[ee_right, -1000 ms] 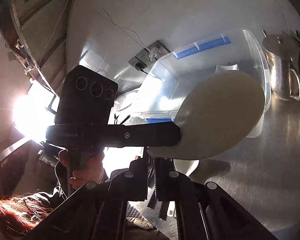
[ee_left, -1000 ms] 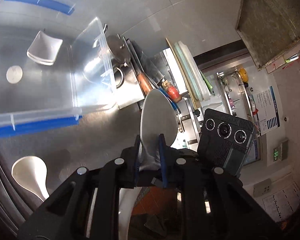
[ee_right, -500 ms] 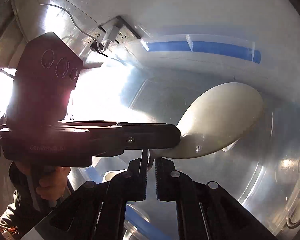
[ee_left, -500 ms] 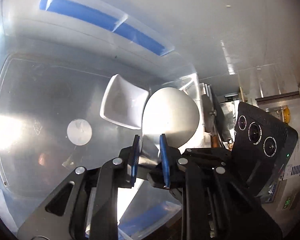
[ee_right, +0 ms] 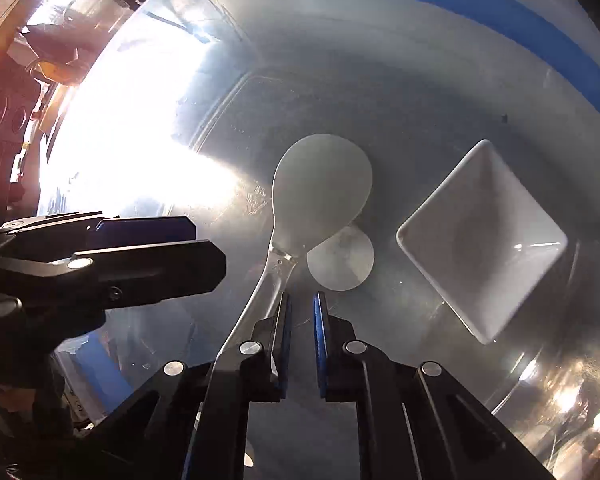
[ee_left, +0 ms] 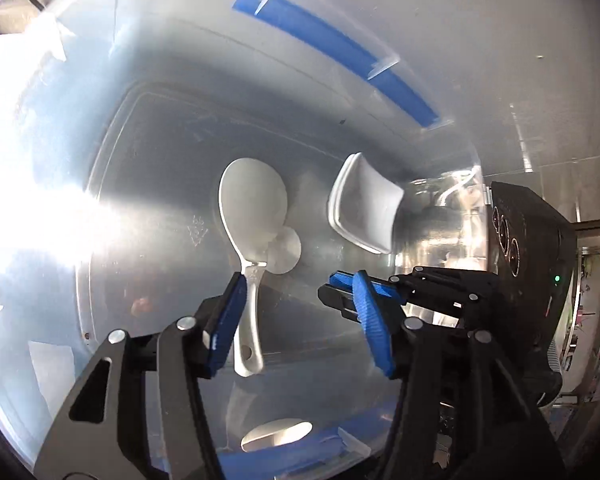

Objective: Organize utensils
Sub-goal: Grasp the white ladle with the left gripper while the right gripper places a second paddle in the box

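Inside clear plastic bin with blue rim strips (ee_left: 340,48): white plastic rice paddle (ee_left: 252,216) lying flat on bottom, near white square dish (ee_left: 364,212). Left tool (ee_left: 300,320) opening wide, handle beside one pad, ungripped. Right tool (ee_right: 302,340) narrow, opening, nothing between pads, paddle handle just beside.

A white rice paddle (ee_left: 252,220) lies in the clear plastic bin (ee_left: 172,92), whose rim carries a solid blue band (ee_left: 340,52). Beside the paddle sits a white square dish (ee_left: 364,208). Both black tongs have ribbed blue pads (ee_left: 370,320).
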`<state>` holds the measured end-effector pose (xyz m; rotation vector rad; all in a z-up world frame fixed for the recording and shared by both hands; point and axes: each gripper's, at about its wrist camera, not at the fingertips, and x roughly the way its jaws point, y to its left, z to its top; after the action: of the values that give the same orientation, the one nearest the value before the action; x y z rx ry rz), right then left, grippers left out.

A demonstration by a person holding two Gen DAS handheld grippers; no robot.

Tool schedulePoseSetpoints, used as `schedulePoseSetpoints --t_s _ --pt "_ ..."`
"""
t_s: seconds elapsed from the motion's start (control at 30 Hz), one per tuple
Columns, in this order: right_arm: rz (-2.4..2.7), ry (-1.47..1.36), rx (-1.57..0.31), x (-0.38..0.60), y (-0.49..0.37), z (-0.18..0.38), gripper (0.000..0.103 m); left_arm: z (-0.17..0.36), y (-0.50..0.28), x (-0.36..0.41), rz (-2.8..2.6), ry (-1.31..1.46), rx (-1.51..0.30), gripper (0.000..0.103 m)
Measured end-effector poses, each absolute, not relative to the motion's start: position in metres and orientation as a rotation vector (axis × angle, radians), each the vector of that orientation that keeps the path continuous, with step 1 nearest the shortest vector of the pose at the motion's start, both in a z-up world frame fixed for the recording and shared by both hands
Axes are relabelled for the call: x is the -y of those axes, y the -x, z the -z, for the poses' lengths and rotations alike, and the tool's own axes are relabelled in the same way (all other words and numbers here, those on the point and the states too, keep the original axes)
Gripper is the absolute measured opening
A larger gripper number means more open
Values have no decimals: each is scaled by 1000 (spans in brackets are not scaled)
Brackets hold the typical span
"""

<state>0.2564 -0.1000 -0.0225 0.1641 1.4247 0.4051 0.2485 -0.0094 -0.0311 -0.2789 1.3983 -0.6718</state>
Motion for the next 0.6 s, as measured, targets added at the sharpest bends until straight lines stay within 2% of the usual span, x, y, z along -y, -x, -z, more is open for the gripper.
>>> schedulePoseSetpoints --t_s 0.03,0.07,0.13,0.17,0.23,0.37,0.47,0.53,0.6 --pt "-439 -173 -1358 100 -238 -1 21 11 -234 -1 706 269 -1321 70" --pt "-483 -180 -1292 98 -214 -24 27 -9 -216 -12 732 254 -1244 73" --pt "-567 -177 -1179 92 -155 -56 46 -39 -176 -37 778 229 -1111 86" --pt "-591 -173 -1137 87 -127 -63 58 -47 -157 -49 798 225 -1065 88" --pt "-610 -167 -1139 72 -79 -53 59 -50 -122 -69 817 239 -1026 91" --pt "-582 -220 -1325 40 -30 26 59 -20 -87 -91 775 285 -1124 91" --pt "-563 -326 -1450 31 -16 76 55 16 -74 -94 746 358 -1243 91" --pt "-556 -395 -1470 29 -16 94 54 39 -69 -89 727 385 -1296 91" --pt "-542 -430 -1494 28 -18 109 49 53 -64 -84 734 403 -1327 91"
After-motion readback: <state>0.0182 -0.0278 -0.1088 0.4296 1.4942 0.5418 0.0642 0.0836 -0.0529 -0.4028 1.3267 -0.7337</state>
